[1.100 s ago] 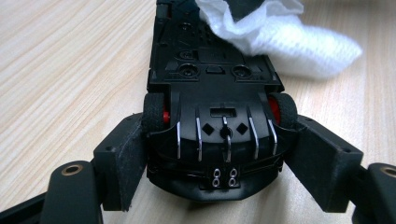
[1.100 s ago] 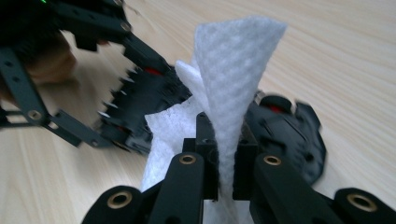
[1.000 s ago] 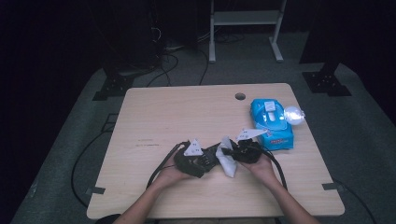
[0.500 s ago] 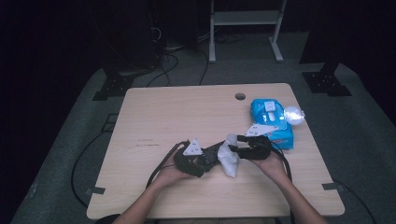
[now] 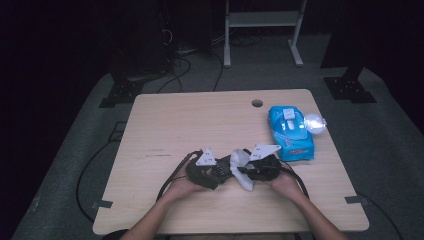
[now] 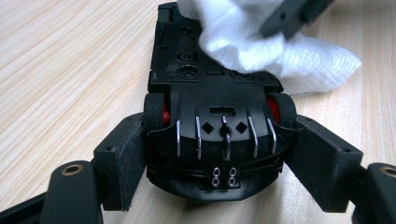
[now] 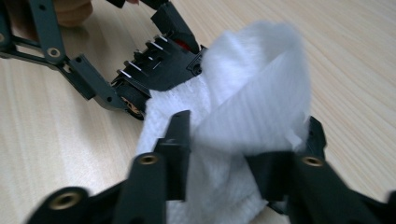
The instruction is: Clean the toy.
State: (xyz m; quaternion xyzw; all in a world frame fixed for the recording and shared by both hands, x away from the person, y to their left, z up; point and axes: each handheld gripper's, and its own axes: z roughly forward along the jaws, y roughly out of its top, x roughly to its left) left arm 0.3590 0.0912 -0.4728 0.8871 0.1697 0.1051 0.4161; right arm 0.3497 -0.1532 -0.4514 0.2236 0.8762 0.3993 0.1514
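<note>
Left tool clamps toy car (upside down); right tool, just closing, pinches wipe.

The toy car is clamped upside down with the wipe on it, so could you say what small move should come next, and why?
Probably close the right gripper on the white wipe and rub along the toy car underside: the left gripper grips the car's sides, and the wipe covers just its far end.

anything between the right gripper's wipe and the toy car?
Nothing visible. The left gripper clamps the toy car underside up, and the wipe in the right gripper already lies on the car's chassis. That gripper's jaws have just been closing, wipe between them. The wipes pack sits off to the side.
</note>
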